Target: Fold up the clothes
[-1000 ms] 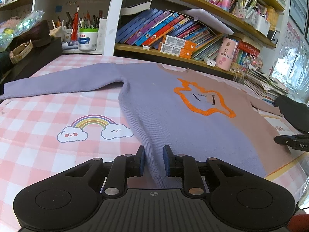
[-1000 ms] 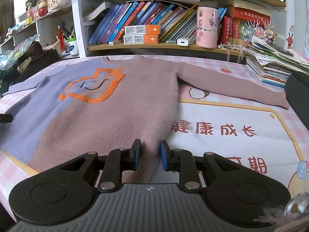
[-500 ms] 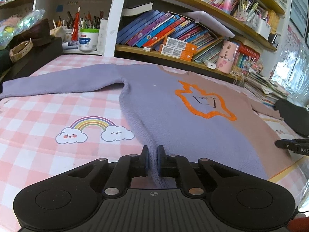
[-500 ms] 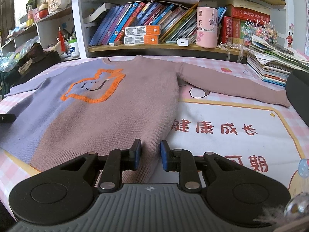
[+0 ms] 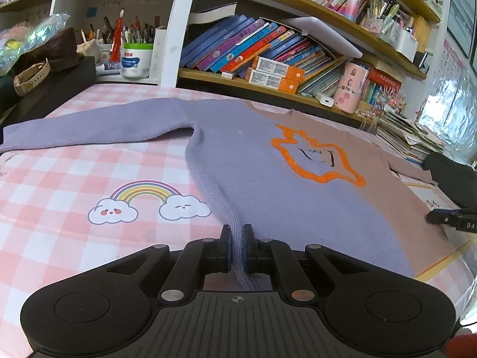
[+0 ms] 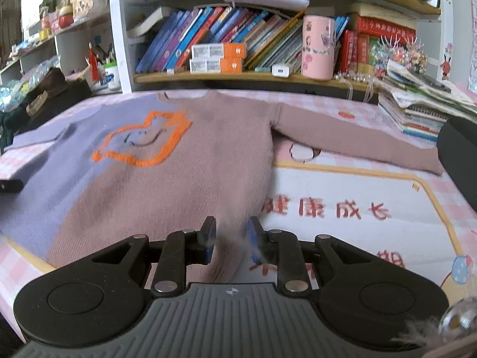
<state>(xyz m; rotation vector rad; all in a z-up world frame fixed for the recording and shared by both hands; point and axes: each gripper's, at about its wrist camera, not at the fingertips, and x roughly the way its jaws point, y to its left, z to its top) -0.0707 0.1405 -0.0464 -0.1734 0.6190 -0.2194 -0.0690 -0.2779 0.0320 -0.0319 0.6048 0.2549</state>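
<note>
A two-tone sweater (image 5: 268, 179), purple on one half and dusty pink on the other with an orange outline figure on the chest, lies flat on the table with both sleeves spread out. My left gripper (image 5: 237, 238) is shut on the purple bottom corner of the hem, and the fabric rises in a ridge between the fingers. In the right wrist view the sweater (image 6: 193, 164) fills the middle, and my right gripper (image 6: 229, 238) stands around the pink bottom corner with a gap between the pads; that frame is blurred.
A pink checked tablecloth (image 5: 74, 179) with a rainbow print covers the table. Bookshelves (image 5: 268, 53) run along the far edge. A stack of books (image 6: 417, 110) sits at the far right. A dark bag (image 5: 44, 68) lies at the far left.
My left gripper has shut on the purple hem corner and drawn it up a little. My right gripper has stayed open around the pink corner, and its view has become blurred.
</note>
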